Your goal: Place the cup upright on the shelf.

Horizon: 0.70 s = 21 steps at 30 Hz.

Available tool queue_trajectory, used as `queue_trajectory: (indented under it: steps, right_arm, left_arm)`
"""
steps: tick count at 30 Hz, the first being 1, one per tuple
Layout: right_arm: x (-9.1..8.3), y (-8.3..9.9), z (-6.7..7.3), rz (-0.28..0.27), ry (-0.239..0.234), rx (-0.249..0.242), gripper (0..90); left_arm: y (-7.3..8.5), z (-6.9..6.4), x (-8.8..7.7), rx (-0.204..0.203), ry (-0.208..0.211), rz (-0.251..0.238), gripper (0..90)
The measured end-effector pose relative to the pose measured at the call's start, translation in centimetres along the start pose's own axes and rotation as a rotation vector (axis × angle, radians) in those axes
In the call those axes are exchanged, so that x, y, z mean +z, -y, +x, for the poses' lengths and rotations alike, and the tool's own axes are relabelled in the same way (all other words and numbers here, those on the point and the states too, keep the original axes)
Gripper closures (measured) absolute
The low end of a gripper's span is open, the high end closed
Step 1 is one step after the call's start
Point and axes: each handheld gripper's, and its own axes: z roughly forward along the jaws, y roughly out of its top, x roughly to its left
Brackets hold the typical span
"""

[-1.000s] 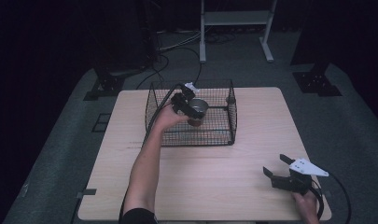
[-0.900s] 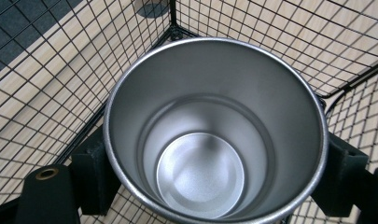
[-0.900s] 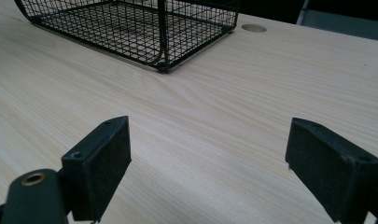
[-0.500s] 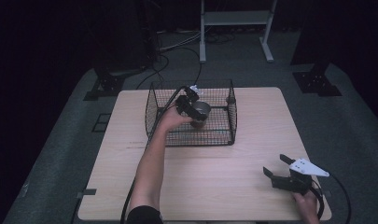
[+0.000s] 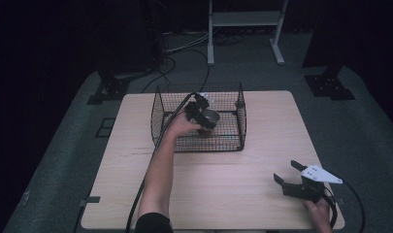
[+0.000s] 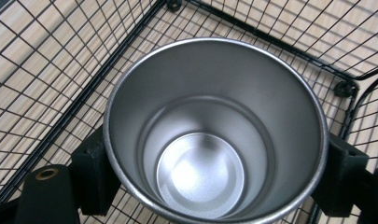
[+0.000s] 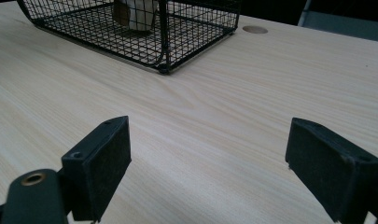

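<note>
- Two grippers on view, very differently placed: left gripper (image 5: 200,112) deep inside the black wire-mesh basket (image 5: 157,111), right gripper (image 5: 295,180) far off at the near right corner of the light wooden table (image 5: 262,160).
- Starting at the left: jaws of the left gripper pressed against both outer sides of the shiny round steel cup (image 6: 214,135), one black pad (image 6: 94,172) on each side, so pinching the cup across its width.
- Cup seen from above in the left gripper view, mouth open toward the camera, empty, long axis running along the jaws; through the mesh only the table wood below it.
- Probably held close over the basket floor or just touching it; cannot tell which from these views.
- Basket walls close to the cup on the far and right sides in the left gripper view, so little free room there for any sideways move; upward looks like the open way.
- Moving to the right: bare table between basket and right gripper, nothing lying on it.
- Right gripper low over the table, jaws spread wide with nothing between them, pointing toward the near corner of the basket (image 7: 163,56).
- Clearly the left hand nearer to the cup; right one well apart from it.
- Around the table: dark room, grey floor, black cables (image 5: 184,46), a light metal stand (image 5: 245,29) behind.
</note>
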Motion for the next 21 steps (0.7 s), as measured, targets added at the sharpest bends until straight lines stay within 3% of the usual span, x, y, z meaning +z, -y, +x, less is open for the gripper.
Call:
queue_trajectory:
  steps: [21]
  right_arm:
    - [-0.06,0.03,-0.07,-0.009,-0.013,0.008,13.4]
  left_arm:
    - [0.40,-0.02,-0.29,-0.008,0.002,0.043,17.1]
